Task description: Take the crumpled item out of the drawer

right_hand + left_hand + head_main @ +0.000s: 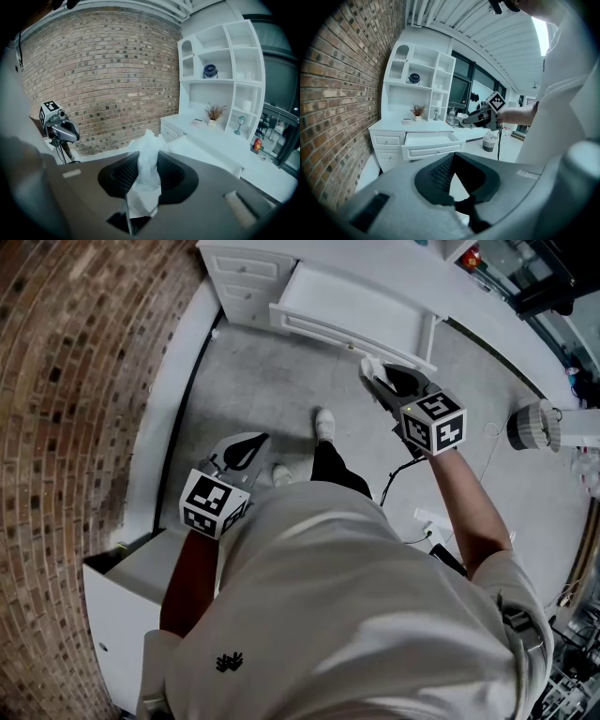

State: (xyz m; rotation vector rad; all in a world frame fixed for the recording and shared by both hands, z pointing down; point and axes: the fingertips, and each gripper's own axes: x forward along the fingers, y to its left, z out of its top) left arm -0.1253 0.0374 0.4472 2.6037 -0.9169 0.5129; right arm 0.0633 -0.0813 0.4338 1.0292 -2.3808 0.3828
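Observation:
The crumpled item (148,176) is a white, thin wad clamped between the pads of my right gripper (149,157), and its top sticks out past the tips. In the head view my right gripper (377,377) holds the crumpled item (368,366) in the air just in front of the open white drawer (349,307). From the left gripper view the drawer (427,139) stands pulled out of the white cabinet, its inside mostly hidden. My left gripper (255,441) hangs low on the left over the floor. Its jaws meet at the tips (452,157) with nothing held.
A brick wall (66,381) runs along the left. A white box (122,592) stands at the lower left. A woven bin (534,426) and a cable (398,474) are on the floor to the right. White shelves (220,70) rise above the cabinet top.

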